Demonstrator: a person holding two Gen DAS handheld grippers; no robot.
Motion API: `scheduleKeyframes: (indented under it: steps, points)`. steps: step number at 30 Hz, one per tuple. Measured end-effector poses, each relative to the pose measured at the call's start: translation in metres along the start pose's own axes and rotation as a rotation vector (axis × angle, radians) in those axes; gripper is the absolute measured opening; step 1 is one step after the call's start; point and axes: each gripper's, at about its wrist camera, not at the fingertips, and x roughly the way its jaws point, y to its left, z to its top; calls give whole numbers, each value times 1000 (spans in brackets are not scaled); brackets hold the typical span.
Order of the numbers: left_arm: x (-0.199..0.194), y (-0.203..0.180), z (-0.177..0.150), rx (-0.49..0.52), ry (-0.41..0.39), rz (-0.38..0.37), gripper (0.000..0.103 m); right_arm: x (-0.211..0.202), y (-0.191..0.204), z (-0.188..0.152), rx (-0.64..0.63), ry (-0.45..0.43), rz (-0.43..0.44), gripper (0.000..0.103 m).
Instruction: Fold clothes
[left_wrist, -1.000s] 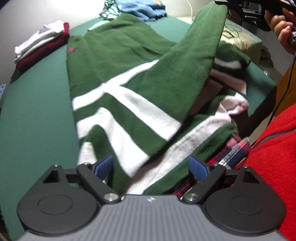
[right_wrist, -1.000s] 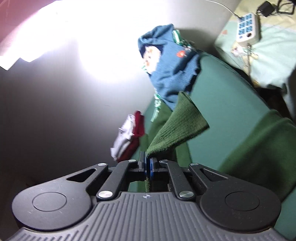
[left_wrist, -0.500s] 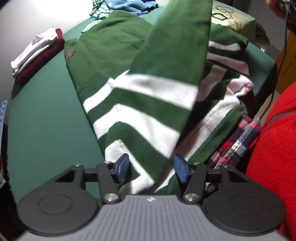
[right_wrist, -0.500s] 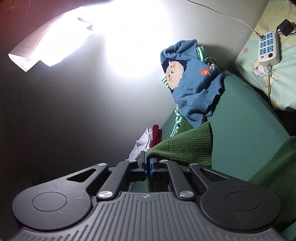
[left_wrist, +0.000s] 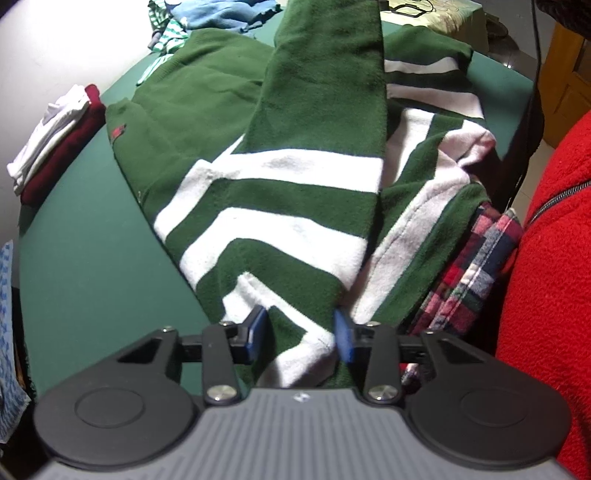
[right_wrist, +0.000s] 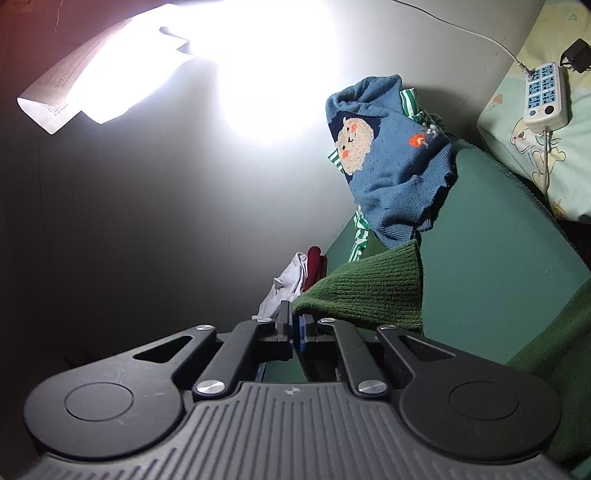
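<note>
Left hand-held gripper (left_wrist: 300, 334) narrower around sweater (left_wrist: 295, 192)

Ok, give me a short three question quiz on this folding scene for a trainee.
1. True or false: the right gripper is shut on the green sweater's ribbed cuff.
2. What lies between the closing left gripper pads? A) plaid shirt B) striped green sweater C) blue jumper
3. Fill in: the folded white and maroon stack sits on the ____ table.

Key: 1 true; 2 B; 3 green.
</note>
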Motion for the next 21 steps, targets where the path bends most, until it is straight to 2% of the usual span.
scheduleKeyframes:
  steps: [6,11,14,21]
  points:
    - [-2,4,-2,1,-3,-24,31,19,15,4,10,8,42,4]
    - [-5,14,-5,-4,-21,-70,25,59,45,6,-13,14,97,4]
    - [-7,19,-9,2,-31,-93,24,87,59,9,-26,14,111,4]
    - [-9,32,-22,-16,-57,-157,24,159,77,4,-56,33,60,4]
